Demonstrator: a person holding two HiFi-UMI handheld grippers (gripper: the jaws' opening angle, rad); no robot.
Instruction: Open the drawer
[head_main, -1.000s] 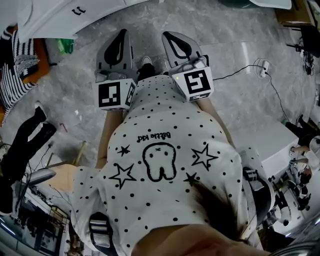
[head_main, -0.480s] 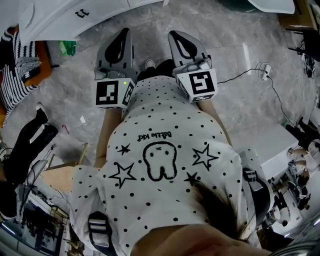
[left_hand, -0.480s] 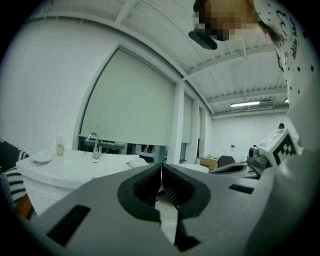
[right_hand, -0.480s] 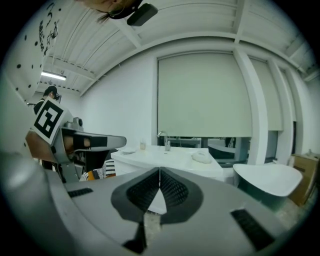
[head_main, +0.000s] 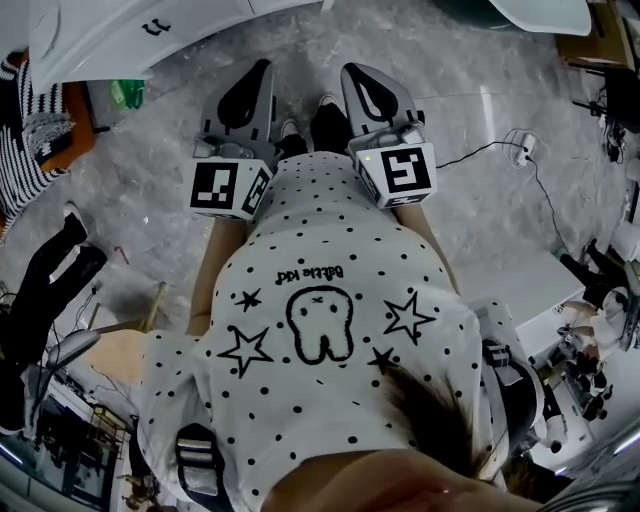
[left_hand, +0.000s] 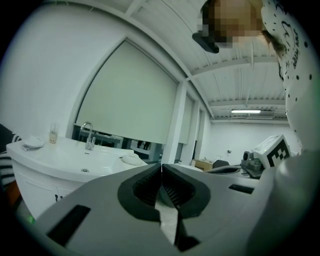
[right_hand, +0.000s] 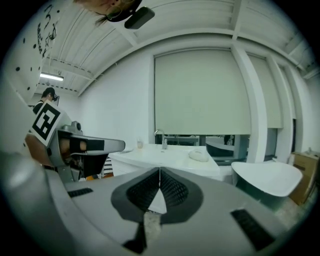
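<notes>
Head view: left gripper (head_main: 262, 68), right gripper (head_main: 352, 70) closed (empty).

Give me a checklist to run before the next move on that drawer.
1. Left claw empty: ok, jaws together on nothing.
2. Right claw empty: ok, likewise.
3. Claws opened for a handle: not ok, both shut.
4. Vanity cabinet within reach: not ok, floor lies between.
5. Handles found: ok, two dark ones on its front.
6. Which front is the drawer: cannot tell.
</notes>
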